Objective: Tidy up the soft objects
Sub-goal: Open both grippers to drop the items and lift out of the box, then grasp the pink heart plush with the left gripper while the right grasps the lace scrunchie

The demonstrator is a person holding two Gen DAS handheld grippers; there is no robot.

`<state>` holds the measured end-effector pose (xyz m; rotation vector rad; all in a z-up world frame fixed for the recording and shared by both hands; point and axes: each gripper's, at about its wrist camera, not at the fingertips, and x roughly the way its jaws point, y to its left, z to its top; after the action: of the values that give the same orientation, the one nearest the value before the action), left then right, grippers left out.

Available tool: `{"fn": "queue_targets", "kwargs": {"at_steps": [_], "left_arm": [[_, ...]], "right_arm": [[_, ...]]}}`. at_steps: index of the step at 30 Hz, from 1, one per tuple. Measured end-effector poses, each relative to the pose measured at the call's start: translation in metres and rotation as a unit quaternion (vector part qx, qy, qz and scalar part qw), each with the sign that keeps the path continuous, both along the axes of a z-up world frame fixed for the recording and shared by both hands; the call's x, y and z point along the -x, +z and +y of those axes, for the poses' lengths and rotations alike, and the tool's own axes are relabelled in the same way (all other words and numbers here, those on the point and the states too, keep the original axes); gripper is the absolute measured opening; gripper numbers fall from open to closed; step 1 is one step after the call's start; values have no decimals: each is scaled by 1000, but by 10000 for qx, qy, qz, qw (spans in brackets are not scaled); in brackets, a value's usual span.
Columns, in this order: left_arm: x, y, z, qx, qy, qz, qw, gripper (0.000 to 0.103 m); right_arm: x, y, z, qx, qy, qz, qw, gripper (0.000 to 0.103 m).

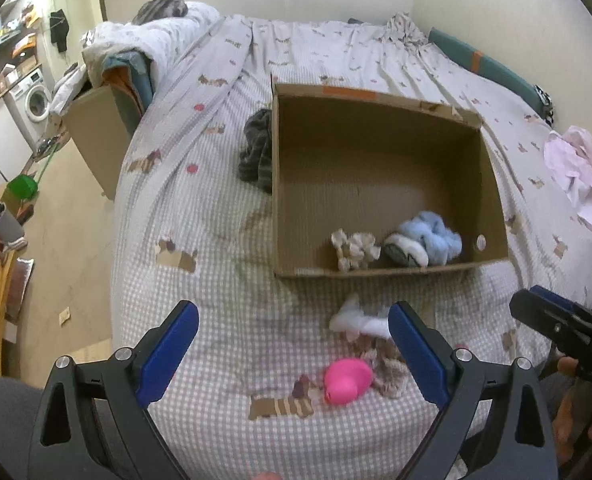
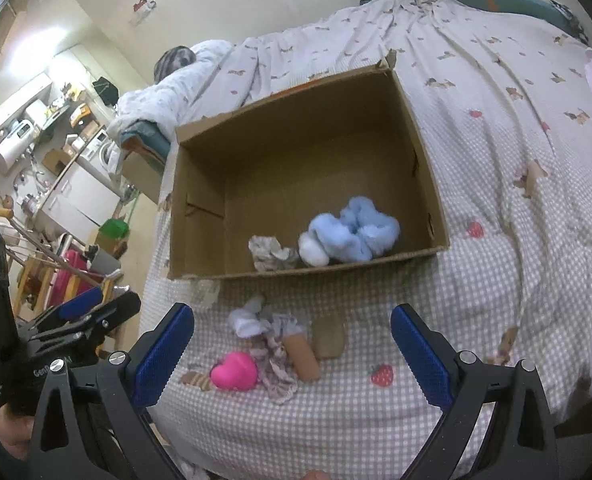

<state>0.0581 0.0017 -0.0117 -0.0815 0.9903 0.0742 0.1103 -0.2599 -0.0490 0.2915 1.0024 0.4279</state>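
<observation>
An open cardboard box (image 1: 376,116) (image 2: 200,204) lies on the bed. Inside it, near the front wall, rest a fluffy blue sock bundle (image 1: 432,240) (image 2: 356,232) and a small beige patterned cloth (image 1: 352,250) (image 2: 268,252). On the checked bedspread in front of the box lie a pink soft toy (image 1: 346,380) (image 2: 234,372), a white-blue sock (image 1: 362,320) (image 2: 248,322), a frilly patterned cloth (image 2: 278,364), a tan roll (image 2: 302,356) and a beige pad (image 2: 328,336). My left gripper (image 1: 294,354) hovers open above the pink toy. My right gripper (image 2: 292,360) hangs open over the pile.
A dark striped garment (image 1: 258,150) lies left of the box, and a pale pink garment (image 1: 580,172) at the bed's right edge. A quilt heap (image 1: 152,36) sits at the bed's head. Left of the bed are floor, a washing machine (image 1: 36,100) and furniture.
</observation>
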Motion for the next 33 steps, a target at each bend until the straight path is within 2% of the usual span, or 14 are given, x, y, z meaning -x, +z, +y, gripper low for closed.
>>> {"fn": "queue_targets", "kwargs": {"at_steps": [14,19,25,29,33], "left_arm": [[5,-32,-3,104,175,555,9983,95],[1,-42,-2,-53,240,765,9968,95],[-2,-49,9,205,405,933,9946,95],[-4,-53,27,326,809,932,9918,95],[-7,-66,36,732,897,1225,9857,93]], "right_arm": [[1,-15,16,261,52,305,9992,103],[-2,-28,17,501,-15,531,9973,103],[-5,-41,13,644,-136,834,9943,103],[-7,-45,11,589,-212,947,9935,103],[-10,-49,12,605,-186,991,9931,103]]}}
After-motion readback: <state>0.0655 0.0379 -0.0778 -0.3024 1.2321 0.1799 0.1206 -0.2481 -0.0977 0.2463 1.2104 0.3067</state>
